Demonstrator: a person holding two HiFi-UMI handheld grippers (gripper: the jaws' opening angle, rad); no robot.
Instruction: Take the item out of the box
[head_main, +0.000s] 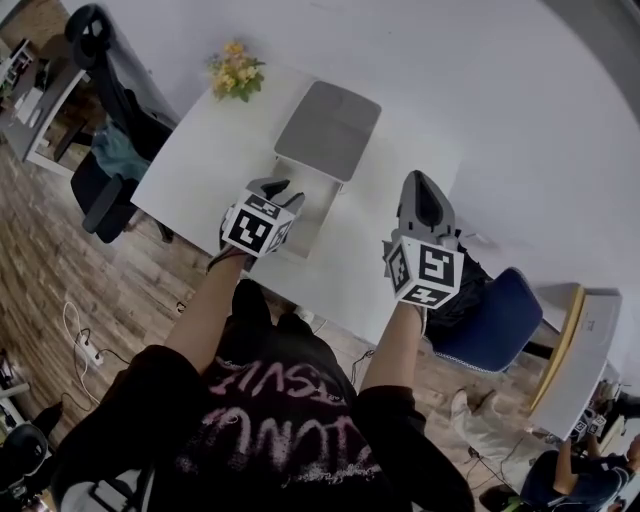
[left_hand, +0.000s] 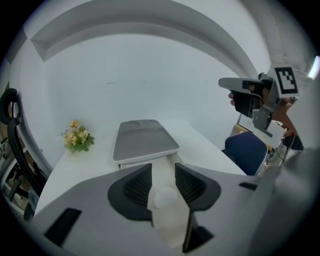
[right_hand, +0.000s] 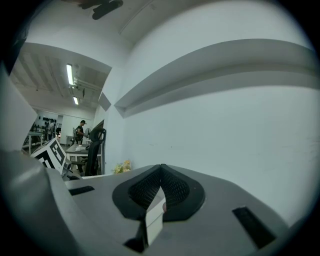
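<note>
On the white table (head_main: 195, 150) stands a box with its grey lid (head_main: 328, 128) (left_hand: 145, 140) swung open toward the far side and its pale tray (head_main: 312, 205) nearest me. My left gripper (head_main: 278, 192) (left_hand: 162, 169) points steeply down over that tray. Its jaws stand apart, and a small round white item (left_hand: 165, 198) shows in the gap between them. I cannot tell whether the pads touch it. My right gripper (head_main: 421, 182) (right_hand: 161, 168) hovers level to the right of the box, jaws closed together with nothing in them.
A small bunch of yellow flowers (head_main: 236, 72) (left_hand: 76, 136) sits at the table's far left corner. A black office chair (head_main: 105, 70) stands left of the table, and a blue chair (head_main: 495, 318) (left_hand: 245, 150) at its right. Another desk (head_main: 585, 360) is further right.
</note>
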